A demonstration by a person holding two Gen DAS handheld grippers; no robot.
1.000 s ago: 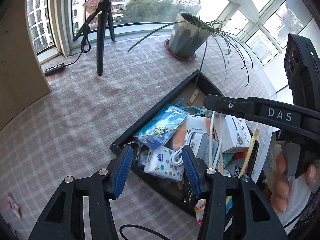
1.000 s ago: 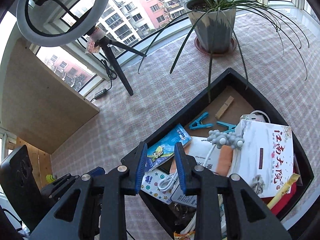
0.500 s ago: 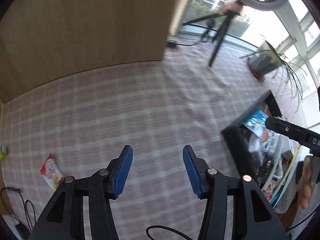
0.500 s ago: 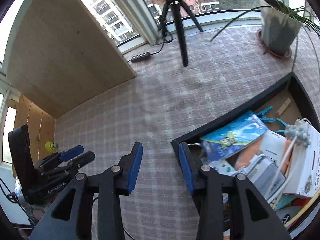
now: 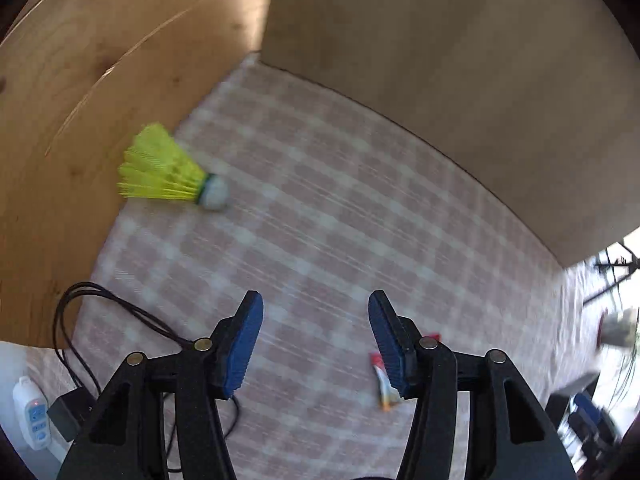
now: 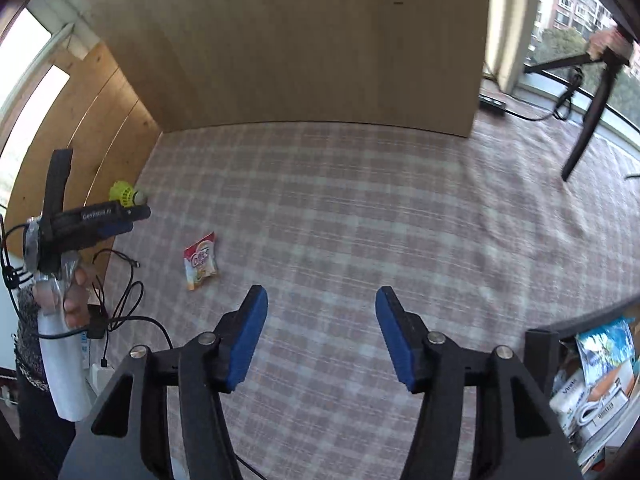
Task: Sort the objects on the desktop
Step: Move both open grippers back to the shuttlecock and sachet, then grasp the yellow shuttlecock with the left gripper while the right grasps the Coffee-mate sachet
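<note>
At the far left corner: a yellow feathered shuttlecock with a white cork nose (image 5: 172, 170) lies on its side on the pink-and-white checked tablecloth (image 5: 340, 208), its skirt against the pale wooden side panel (image 5: 80, 92), cork pointing toward the open cloth.
Second loose item: a small red-and-white snack sachet (image 6: 201, 261) lies flat near the left edge of the table, well apart from the shuttlecock; in the left wrist view it is partly hidden behind that gripper's right finger.
Destination: a black shallow tray (image 6: 540, 340) crammed with packets, a charger and cards sits at the right edge of the table, far from both loose items.
Left gripper (image 5: 316, 344): jaws spread and empty, having just been opening, nothing between the blue ribbed pads; it hangs steeply over the cloth, short of the shuttlecock.
Right gripper (image 6: 322, 338): jaws wide, nothing held, just opened further; it is over bare cloth mid-table, between sachet and tray.
Step in hand: probably the reach for a fresh pickup, both tools having left the tray empty; the left view is motion-smeared, so which item the left gripper is aiming at is uncertain.
Next move, left: close the gap to the shuttlecock, straddle the cork or the skirt's narrow end, and pinch gently since feathers crush.
Next move, right: the sachet lies flat, so the pads must come low along its edges.
Clutter to avoid: black cables (image 5: 100, 304) trailing off the left edge by a white power strip (image 5: 34, 416).
</note>
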